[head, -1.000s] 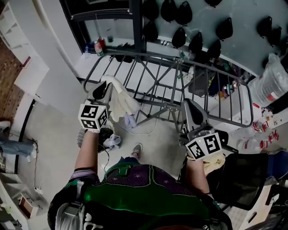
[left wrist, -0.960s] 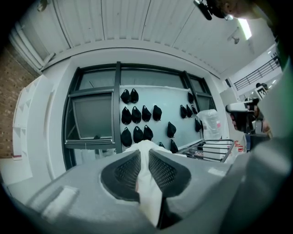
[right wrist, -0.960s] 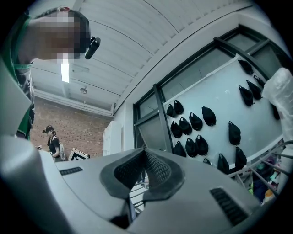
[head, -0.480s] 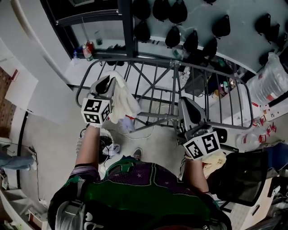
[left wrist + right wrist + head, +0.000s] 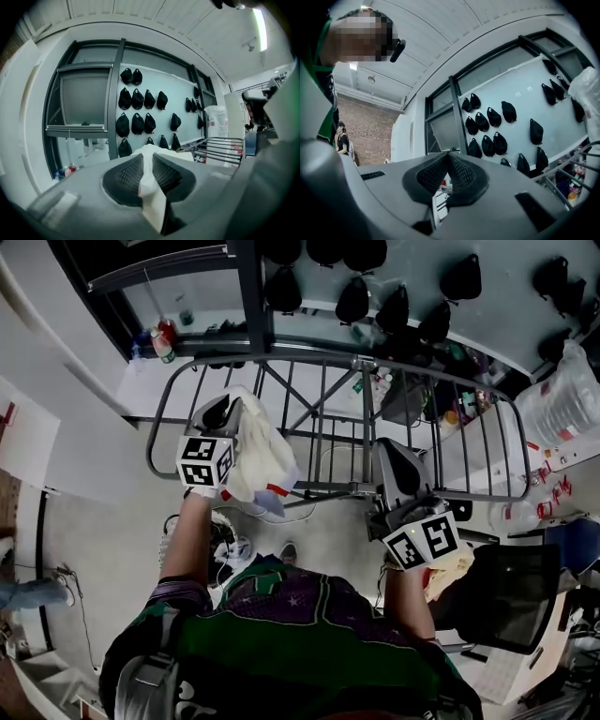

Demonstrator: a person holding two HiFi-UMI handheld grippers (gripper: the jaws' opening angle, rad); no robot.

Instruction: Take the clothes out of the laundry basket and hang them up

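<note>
**Grippers: 2.** Grey moulded shells with black ribbed pads; each carries one cube of black-and-white square markers.
- Left gripper (image 5: 225,409), centre left of the head view: clamped on the white garment. In the left gripper view (image 5: 148,158) a strip of the fabric runs down between the two pads.
- Right gripper (image 5: 392,457), centre right of the head view: jaws closed together with nothing between them, as seen in its own view (image 5: 448,157).

**White garment (image 5: 260,454): 1.** Soft, crumpled cloth. It bunches just right of the left gripper's cube and hangs over the near left part of the rack.

**Drying rack (image 5: 424,381): 1.** Thin grey metal tube with a rounded outer frame, parallel straight rods and crossed braces beneath. It spans the middle of the head view.

**Black caps (image 5: 137,99): more than a dozen.** Rounded, matt, hung in rows on the pale wall panel, across the upper half of all three views.

**Pale yellowish cloth (image 5: 454,570): 1.** Rumpled, lower right of the head view, beside a dark boxy container (image 5: 502,607). Whether that container is the laundry basket cannot be told.
</note>
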